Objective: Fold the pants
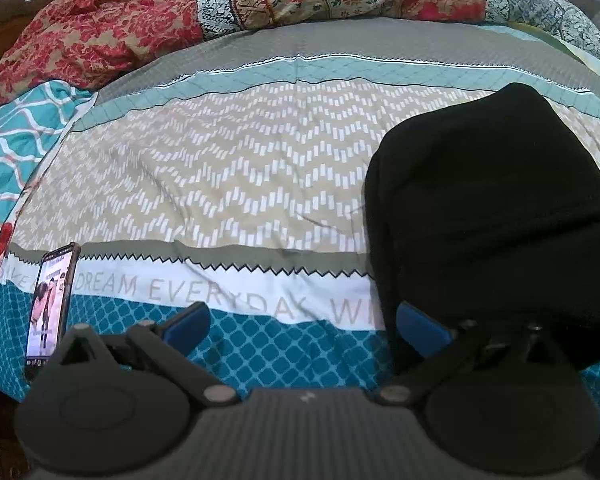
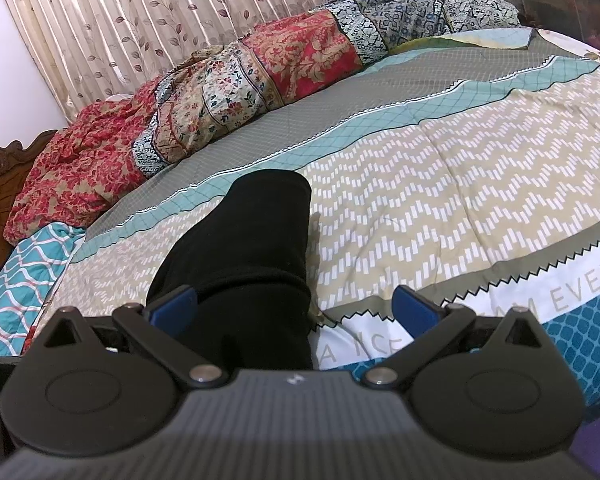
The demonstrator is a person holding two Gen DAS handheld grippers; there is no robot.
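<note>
Pants (image 2: 244, 256) look folded compact on bed (image 2: 440, 184); both grippers (image 1: 300, 324) (image 2: 296, 308) spread, empty, pants at left's 2 o'clock.

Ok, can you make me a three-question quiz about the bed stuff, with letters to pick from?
1. Where is the phone?
A. on the pants
B. at the bed's near edge, left of the left gripper
C. on the curtain

2. What colour are the pants?
A. black
B. yellow
C. pink

3. How are the left gripper jaws?
A. shut on the phone
B. shut on the pants
C. open

Answers: 1 B, it lies on the bedspread by the left finger. 2 A, the folded bundle is all black. 3 C, the blue fingertips stand wide apart, holding nothing.
</note>
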